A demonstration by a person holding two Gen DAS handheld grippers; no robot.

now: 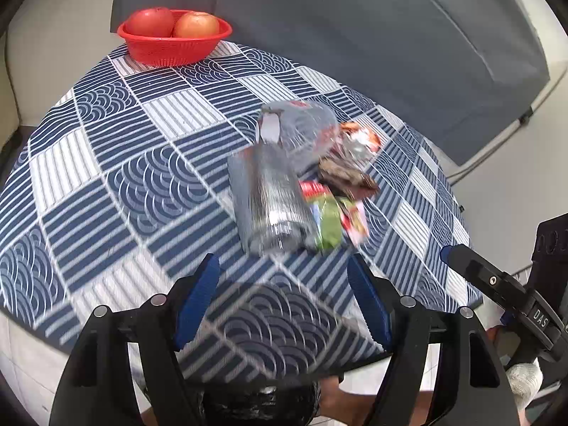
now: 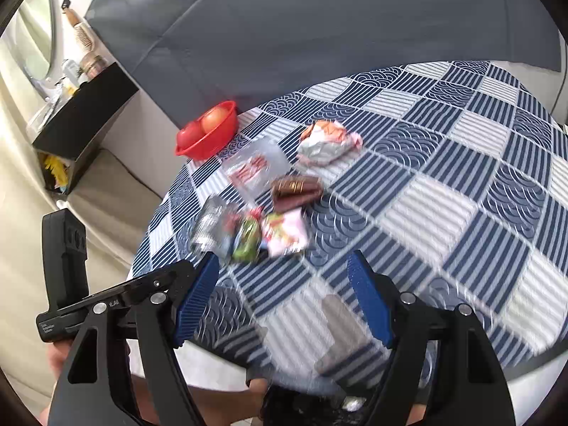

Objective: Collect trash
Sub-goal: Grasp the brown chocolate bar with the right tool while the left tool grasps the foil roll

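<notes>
A pile of trash lies mid-table: a silver foil bag (image 1: 269,202) (image 2: 213,225), a clear plastic bag with red print (image 1: 301,131) (image 2: 254,172), a brown wrapper (image 1: 346,175) (image 2: 296,191), a green packet (image 1: 328,222) (image 2: 246,238), a pink-white wrapper (image 1: 355,218) (image 2: 285,230) and a crumpled orange-white wrapper (image 1: 358,140) (image 2: 326,142). My left gripper (image 1: 282,300) is open and empty, just short of the foil bag. My right gripper (image 2: 282,300) is open and empty, near the table's front edge, below the pile.
A red basket (image 1: 174,48) (image 2: 207,142) with two apples stands at the far edge of the blue-white patterned tablecloth (image 1: 106,184) (image 2: 443,184). A grey sofa (image 1: 355,28) lies behind the table. A black shelf (image 2: 85,113) with items stands at left.
</notes>
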